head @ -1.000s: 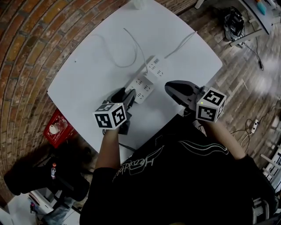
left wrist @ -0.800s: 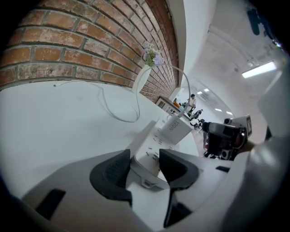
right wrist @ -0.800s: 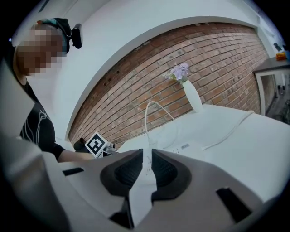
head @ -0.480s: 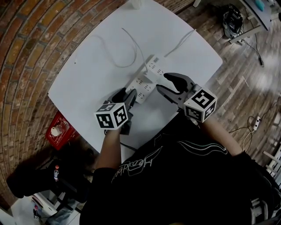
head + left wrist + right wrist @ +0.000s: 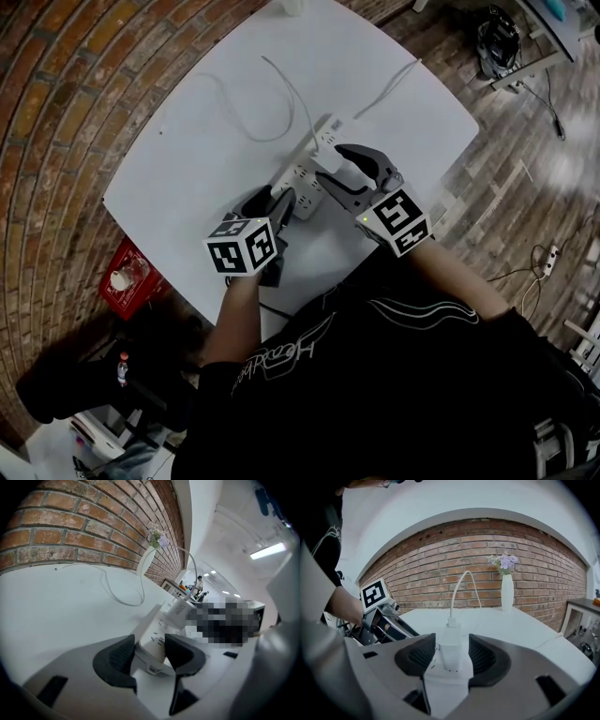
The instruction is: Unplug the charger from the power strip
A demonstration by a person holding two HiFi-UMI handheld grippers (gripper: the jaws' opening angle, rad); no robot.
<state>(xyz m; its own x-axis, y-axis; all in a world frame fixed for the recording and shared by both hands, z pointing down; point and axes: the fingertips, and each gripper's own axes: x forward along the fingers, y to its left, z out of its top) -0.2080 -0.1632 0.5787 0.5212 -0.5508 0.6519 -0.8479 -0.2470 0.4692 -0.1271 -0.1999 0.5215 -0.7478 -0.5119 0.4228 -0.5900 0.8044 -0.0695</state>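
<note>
Straddling charger (image 5: 451, 641): right hand-held gripper (image 5: 452, 655)

wall: red brick wall (image 5: 440, 559), pale mortar, along the far edge | surface: white surface (image 5: 206, 159), rounded corners | floor: wooden plank floor (image 5: 525, 187) on the right | below the left edge: red box (image 5: 127, 281) | far edge: white vase (image 5: 507, 592) with purple flowers | light: bright ceiling strip light (image 5: 268, 550)

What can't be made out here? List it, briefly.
- Prongs of the charger: every view, sunk in the power strip.
- Whatever lies right of the charger: left gripper view, under a mosaic patch.
- Vase: head view, cut off by the top edge.
</note>
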